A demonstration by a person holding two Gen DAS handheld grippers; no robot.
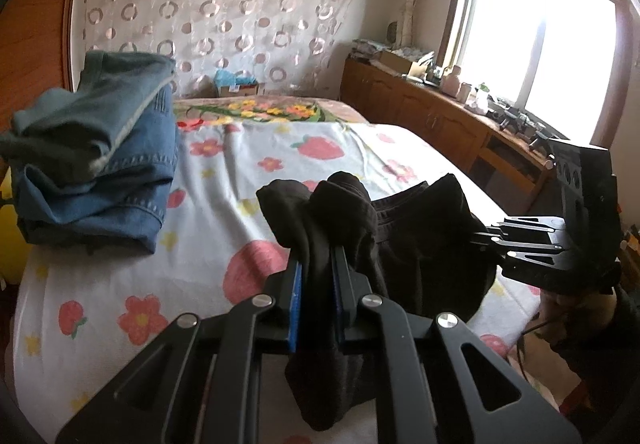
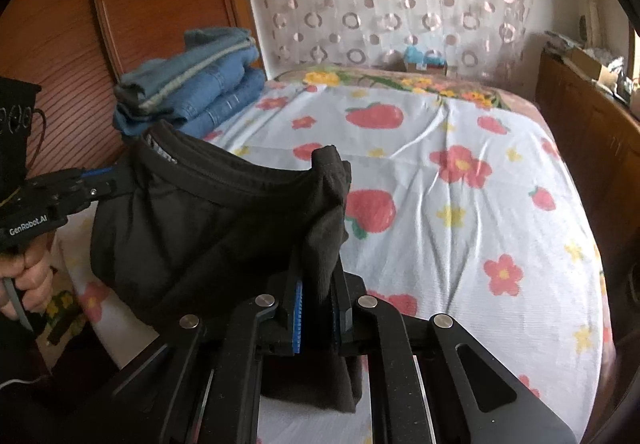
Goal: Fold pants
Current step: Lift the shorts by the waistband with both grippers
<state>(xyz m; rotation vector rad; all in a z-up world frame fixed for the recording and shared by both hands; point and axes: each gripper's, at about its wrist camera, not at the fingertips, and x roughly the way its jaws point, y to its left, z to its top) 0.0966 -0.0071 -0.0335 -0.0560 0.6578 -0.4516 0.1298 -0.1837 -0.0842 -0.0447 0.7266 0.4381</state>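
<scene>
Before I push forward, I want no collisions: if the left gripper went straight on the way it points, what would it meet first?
Beyond the black pants clamped in the left gripper, probably the flowered bedsheet; the folded jeans sit off to its left. Depth is unclear.

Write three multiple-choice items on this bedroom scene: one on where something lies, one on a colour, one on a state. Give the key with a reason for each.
1. Where is the stack of folded jeans?
A. On the bed beside the wooden panel
B. On the cabinet under the window
C. On the floor

2. What colour are the pants being held?
A. Blue
B. Black
C. White

3. How are the pants held?
A. Lying flat, untouched
B. Gripped by one gripper only
C. Gripped by both, lifted off the sheet

Key: 1 A, the stack sits on the flowered sheet next to the panel. 2 B, the cloth between the pads is black. 3 C, the left gripper and right gripper are each shut on cloth, with the waistband stretched between them.
</scene>
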